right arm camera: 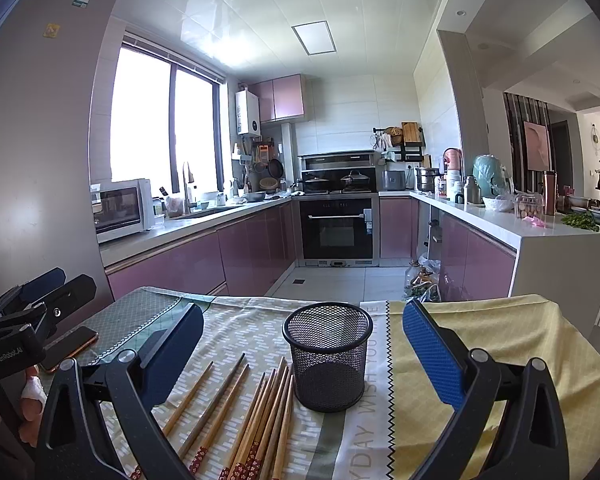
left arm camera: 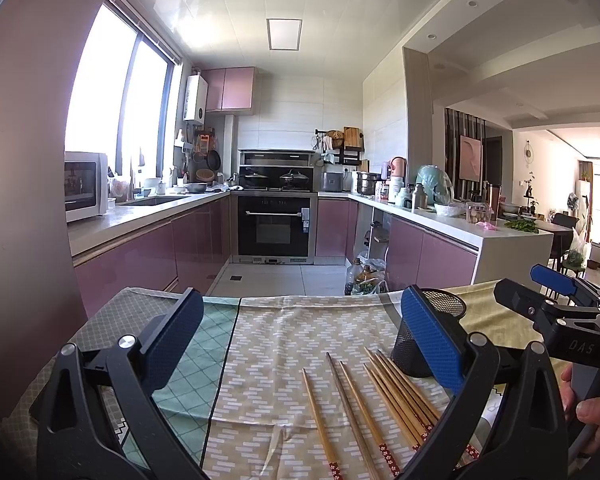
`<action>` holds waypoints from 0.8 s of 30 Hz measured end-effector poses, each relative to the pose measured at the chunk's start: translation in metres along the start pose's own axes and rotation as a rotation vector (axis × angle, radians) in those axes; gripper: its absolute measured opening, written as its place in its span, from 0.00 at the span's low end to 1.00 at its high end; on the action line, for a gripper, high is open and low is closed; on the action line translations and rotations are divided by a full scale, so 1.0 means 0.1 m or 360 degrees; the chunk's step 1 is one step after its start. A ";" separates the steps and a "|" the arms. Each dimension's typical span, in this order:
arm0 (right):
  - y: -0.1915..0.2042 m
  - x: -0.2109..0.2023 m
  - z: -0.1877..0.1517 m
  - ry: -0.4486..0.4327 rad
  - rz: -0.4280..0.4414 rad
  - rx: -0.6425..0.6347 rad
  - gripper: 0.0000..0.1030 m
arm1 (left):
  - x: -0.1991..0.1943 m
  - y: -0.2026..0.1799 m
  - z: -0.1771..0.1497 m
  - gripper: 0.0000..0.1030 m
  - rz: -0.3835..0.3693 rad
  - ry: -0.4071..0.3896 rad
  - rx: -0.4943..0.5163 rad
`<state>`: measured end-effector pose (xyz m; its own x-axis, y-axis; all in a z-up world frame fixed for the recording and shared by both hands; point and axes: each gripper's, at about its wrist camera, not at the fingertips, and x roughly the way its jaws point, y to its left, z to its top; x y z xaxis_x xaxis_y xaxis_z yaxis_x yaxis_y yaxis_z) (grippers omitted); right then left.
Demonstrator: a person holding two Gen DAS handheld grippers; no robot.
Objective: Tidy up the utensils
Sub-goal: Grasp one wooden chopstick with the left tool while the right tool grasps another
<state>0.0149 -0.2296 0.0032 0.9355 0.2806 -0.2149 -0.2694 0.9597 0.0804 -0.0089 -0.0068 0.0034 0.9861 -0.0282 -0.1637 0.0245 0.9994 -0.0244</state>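
Currently | left gripper wide open, empty | right gripper wide open, empty | chopsticks beside mesh cup

Daylight pours through the tall dark-framed kitchen window, which is blown out to plain white in both views. Left of that window, the near wall is dim. The glossy white panelled ceiling carries streaky glare. Fisheye bending curves straight lines, with black vignette at the corners. Focus is sharp mid-frame, softer toward the edges.
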 end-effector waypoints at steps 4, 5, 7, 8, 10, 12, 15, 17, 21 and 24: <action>-0.01 0.01 -0.02 0.0024 0.0010 0.0010 0.94 | 0.04 0.00 -0.07 0.94 -0.0007 0.0022 0.0001; -0.01 0.02 -0.03 0.0039 0.0014 0.0011 0.94 | 0.06 0.00 -0.09 0.94 -0.0007 0.0029 0.0003; -0.03 0.06 -0.03 0.0075 0.0033 0.0018 0.94 | 0.08 0.01 -0.10 0.94 -0.0011 0.0048 0.0004; -0.04 0.08 -0.05 0.0103 0.0053 0.0027 0.94 | 0.10 0.02 -0.12 0.94 -0.0014 0.0065 0.0004; -0.06 0.10 -0.07 0.0156 0.0081 0.0035 0.94 | 0.15 0.04 -0.13 0.94 -0.0017 0.0100 0.0002; -0.06 0.17 -0.12 0.0238 0.0101 0.0024 0.94 | 0.21 0.07 -0.17 0.94 -0.0030 0.0158 0.0001; -0.02 0.31 -0.22 0.0403 0.0128 -0.0025 0.94 | 0.36 0.07 -0.27 0.94 -0.0016 0.0287 0.0056; 0.03 0.41 -0.32 0.0523 0.0143 -0.0085 0.86 | 0.46 0.06 -0.35 0.90 -0.0032 0.0383 0.0103; 0.10 0.62 -0.53 0.0745 0.0156 -0.0145 0.66 | 0.71 0.07 -0.53 0.82 -0.0117 0.0576 0.0140; 0.08 0.73 -0.63 0.0854 0.0150 -0.0147 0.50 | 0.88 0.07 -0.65 0.74 -0.0164 0.0706 0.0150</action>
<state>0.0668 -0.2003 -0.0736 0.6650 0.3115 -0.6788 -0.3876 0.9208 0.0429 0.0677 -0.0037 -0.0752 0.8127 -0.1125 -0.5718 0.1534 0.9879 0.0236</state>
